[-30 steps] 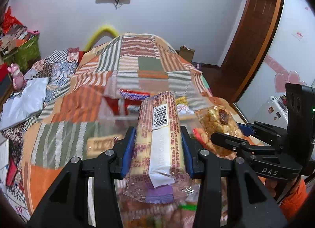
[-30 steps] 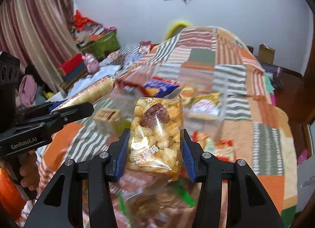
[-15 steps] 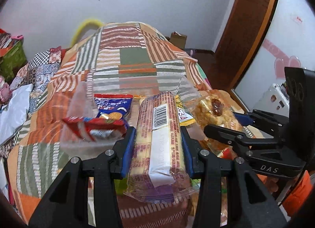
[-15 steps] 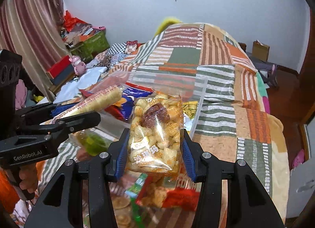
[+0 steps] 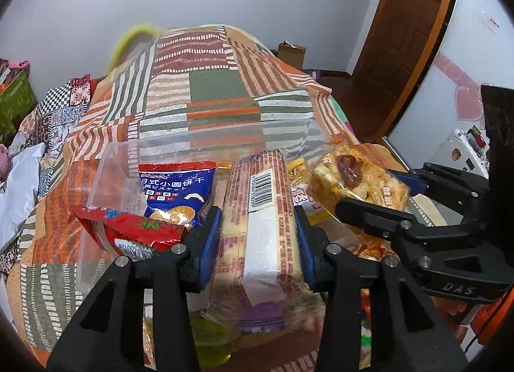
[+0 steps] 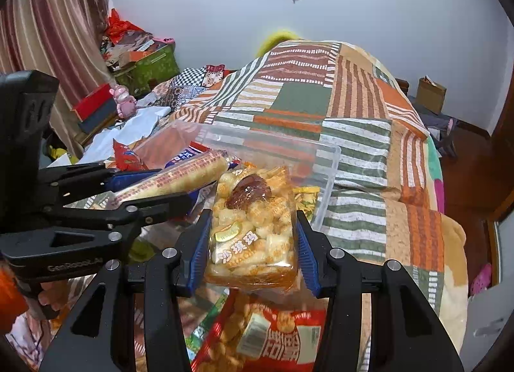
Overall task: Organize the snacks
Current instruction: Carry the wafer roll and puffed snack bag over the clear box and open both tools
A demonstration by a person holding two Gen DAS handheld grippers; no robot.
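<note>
My left gripper (image 5: 258, 237) is shut on a long biscuit roll (image 5: 260, 211) with a barcode; the roll also shows in the right wrist view (image 6: 180, 179). My right gripper (image 6: 252, 243) is shut on a clear pack of puffed rice cake (image 6: 253, 227) with a red date on top; the pack also shows in the left wrist view (image 5: 353, 179). Both are held just above the near edge of a clear plastic box (image 5: 205, 137) on the bed, which holds a blue biscuit bag (image 5: 175, 192), a red packet (image 5: 128, 227) and yellow packets (image 6: 305, 198).
A patchwork quilt (image 6: 321, 95) covers the bed. More snack packets lie below the grippers, including a red bag (image 6: 276, 336) and a green jelly cup (image 5: 212, 343). Clutter and boxes (image 6: 141, 63) stand at the left; a brown door (image 5: 408, 34) is at the right.
Both grippers have moved forward with their snacks toward the clear box, which is now closer and lower in view. Both grips are unchanged.
</note>
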